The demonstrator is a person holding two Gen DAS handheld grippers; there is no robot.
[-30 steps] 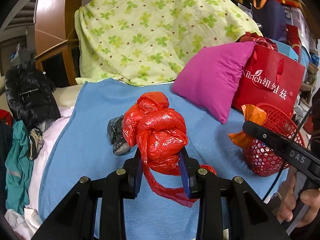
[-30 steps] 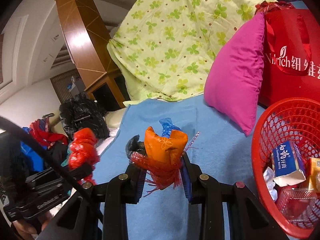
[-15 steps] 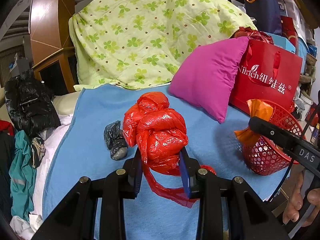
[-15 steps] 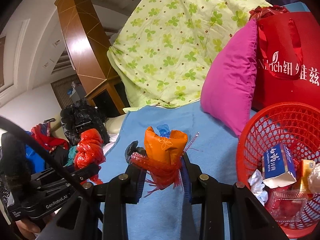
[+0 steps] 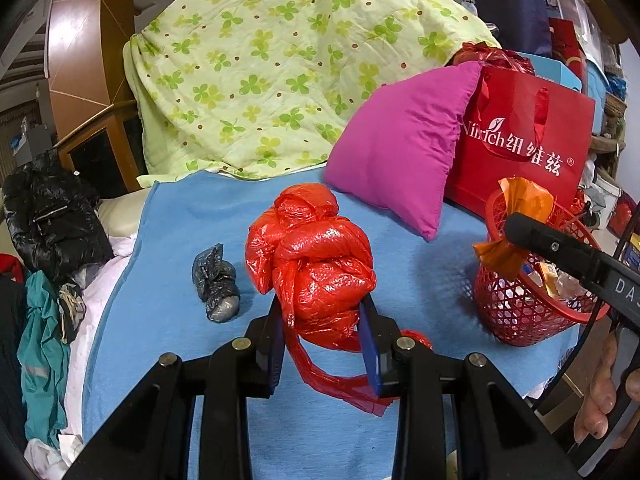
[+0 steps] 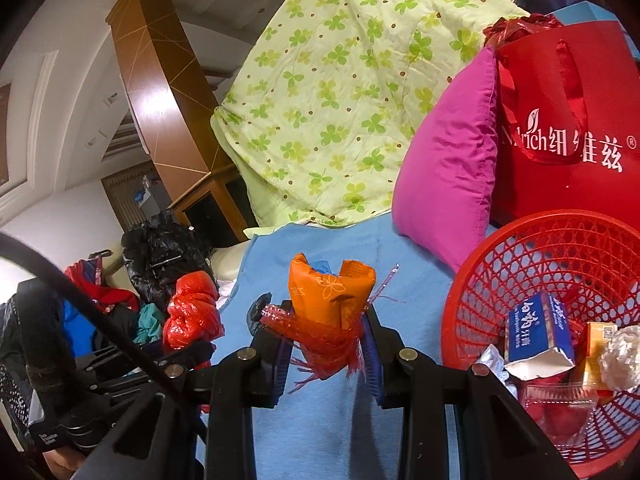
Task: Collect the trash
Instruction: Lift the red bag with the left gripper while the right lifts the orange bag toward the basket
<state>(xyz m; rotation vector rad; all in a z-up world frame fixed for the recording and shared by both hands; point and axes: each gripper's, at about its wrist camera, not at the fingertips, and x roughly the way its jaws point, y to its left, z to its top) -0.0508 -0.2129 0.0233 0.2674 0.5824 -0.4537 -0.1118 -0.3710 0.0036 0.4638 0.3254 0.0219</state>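
Trash in both grippers: left gripper (image 5: 322, 344) clamping a knotted red bag (image 5: 312, 264) above the blue blanket (image 5: 168, 312); right gripper (image 6: 326, 354) pinching an orange wrapper (image 6: 328, 296) bundled in red netting (image 6: 324, 340), hovering just left of the red basket (image 6: 532, 256). Small grey bag (image 5: 216, 284) lying on the blanket, near the red bag.

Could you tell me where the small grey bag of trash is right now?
In the left wrist view, the grey bag lies on the blue blanket, just left of the red bag held by the left gripper.
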